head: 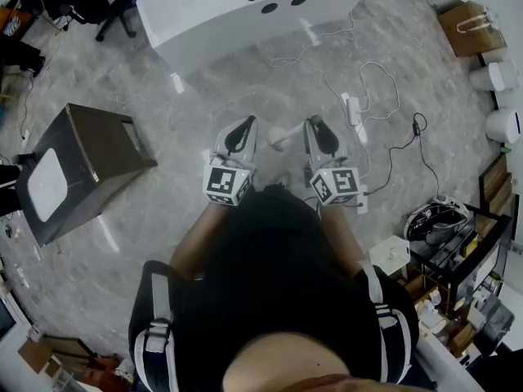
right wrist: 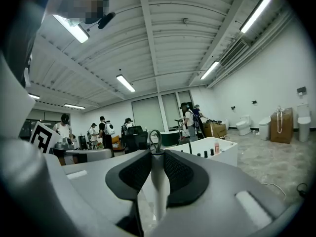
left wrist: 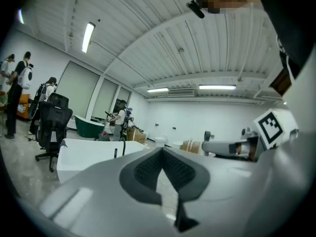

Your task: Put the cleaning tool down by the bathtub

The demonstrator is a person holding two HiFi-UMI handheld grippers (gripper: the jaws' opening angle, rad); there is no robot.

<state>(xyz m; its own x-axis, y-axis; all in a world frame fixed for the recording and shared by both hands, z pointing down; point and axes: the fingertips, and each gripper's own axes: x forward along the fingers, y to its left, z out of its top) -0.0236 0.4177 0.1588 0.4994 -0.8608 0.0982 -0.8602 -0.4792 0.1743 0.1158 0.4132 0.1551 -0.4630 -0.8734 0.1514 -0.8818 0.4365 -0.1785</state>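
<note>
The right gripper has its fingers clamped on the cleaning tool, whose handle stands upright between them. The left gripper has its fingers together, empty. The bathtub is ahead of the fingers, so approach steadily and lower the tool beside its wall before letting go.

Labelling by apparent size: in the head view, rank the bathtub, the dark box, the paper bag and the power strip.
Largest to smallest:
bathtub
dark box
paper bag
power strip
None look close enough to tie.

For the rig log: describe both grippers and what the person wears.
The left gripper and right gripper have pale grey shells, fingers with dark ribbed pads, and a cube with black-and-white square markers. The person wears a black top and grey shoulder straps.
</note>
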